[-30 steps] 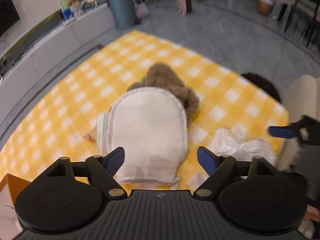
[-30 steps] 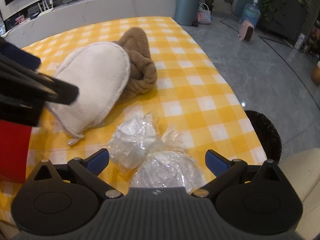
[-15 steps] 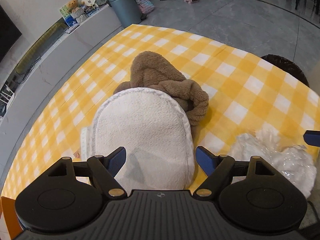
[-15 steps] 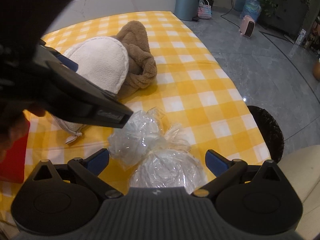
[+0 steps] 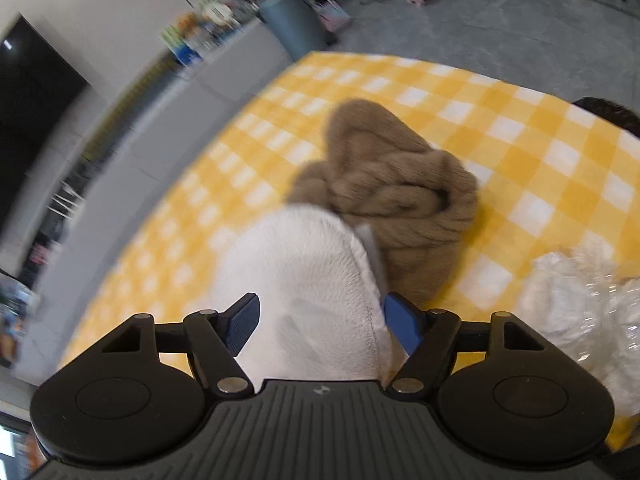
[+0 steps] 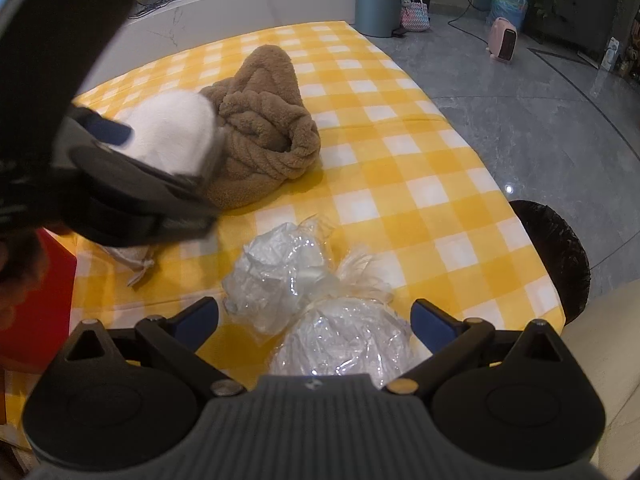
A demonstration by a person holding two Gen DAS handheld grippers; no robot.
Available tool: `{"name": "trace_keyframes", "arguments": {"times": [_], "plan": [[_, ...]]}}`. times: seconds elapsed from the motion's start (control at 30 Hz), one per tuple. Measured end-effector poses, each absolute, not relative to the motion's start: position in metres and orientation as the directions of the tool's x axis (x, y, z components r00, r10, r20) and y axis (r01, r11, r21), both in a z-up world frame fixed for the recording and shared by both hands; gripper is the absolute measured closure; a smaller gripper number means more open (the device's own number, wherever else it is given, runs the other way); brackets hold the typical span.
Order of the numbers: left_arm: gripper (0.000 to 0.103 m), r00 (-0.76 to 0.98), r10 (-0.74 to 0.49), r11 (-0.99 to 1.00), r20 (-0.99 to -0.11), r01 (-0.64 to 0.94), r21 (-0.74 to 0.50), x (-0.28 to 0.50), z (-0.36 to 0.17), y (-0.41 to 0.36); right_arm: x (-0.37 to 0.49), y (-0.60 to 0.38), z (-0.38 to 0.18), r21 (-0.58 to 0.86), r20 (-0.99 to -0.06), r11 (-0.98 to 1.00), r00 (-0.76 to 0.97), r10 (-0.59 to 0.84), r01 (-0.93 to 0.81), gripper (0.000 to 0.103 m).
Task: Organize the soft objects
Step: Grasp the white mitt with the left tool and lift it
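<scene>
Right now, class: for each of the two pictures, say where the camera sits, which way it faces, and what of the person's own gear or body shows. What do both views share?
Left wrist: sits on the left gripper, facing down along its fingers at the white slipper between the open, just-closing jaws.
Right wrist: sits on the right gripper, facing down at the plastic-wrapped bundles; its jaws are open, and the left gripper crosses its left side.
Shared: white slipper, brown plush slipper, bundles, yellow checked cloth.
</scene>
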State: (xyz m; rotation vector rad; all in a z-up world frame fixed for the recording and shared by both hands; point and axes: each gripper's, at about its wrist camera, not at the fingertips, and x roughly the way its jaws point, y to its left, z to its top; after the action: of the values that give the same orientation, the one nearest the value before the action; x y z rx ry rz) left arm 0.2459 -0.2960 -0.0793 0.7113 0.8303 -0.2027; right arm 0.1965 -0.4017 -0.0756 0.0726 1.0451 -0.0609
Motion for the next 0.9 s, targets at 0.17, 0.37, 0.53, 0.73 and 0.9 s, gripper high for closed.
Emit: {"name": "trace_keyframes", "arguments": {"times": [0.17,0.37,0.53,0.73,0.9], "plan": [[0.02,0.738,0.188,0.734,-0.647,0.332,0.592,0.247,-0.066,-0.289,0.197,-0.402,-0.076,0.021,-0.868,0.996,0.495,-0.024,0.086,0.003],[0.01,0.617,0.058,0.812,-0.785,0.428,0.397,0.266,-0.05,-0.264,0.197,-0.402,-0.076,0.021,-0.869,0.996,0.493,-0.024,0.085,0.003],[0.006,0.375,-0.22,0.893,-0.901,0.449,-0.031,0.308,-0.041,-0.216,0.198,-0.402,-0.077,0.016,-0.871,0.996,0.491,-0.027,0.084,0.003],[0.006,0.188,-0.205,0.95,-0.96,0.276,-0.148,0.342,-0.074,-0.196,0.2,-0.399,-0.079,-0.007,-0.875,0.997,0.482,-0.045,0.081,0.003],[0.004,0.217,-0.168,0.958,-0.962,0.268,-0.107,0.344,-0.091,-0.2,0.199,-0.399,-0.078,-0.006,-0.874,0.997,0.483,-0.045,0.081,0.003]]}}
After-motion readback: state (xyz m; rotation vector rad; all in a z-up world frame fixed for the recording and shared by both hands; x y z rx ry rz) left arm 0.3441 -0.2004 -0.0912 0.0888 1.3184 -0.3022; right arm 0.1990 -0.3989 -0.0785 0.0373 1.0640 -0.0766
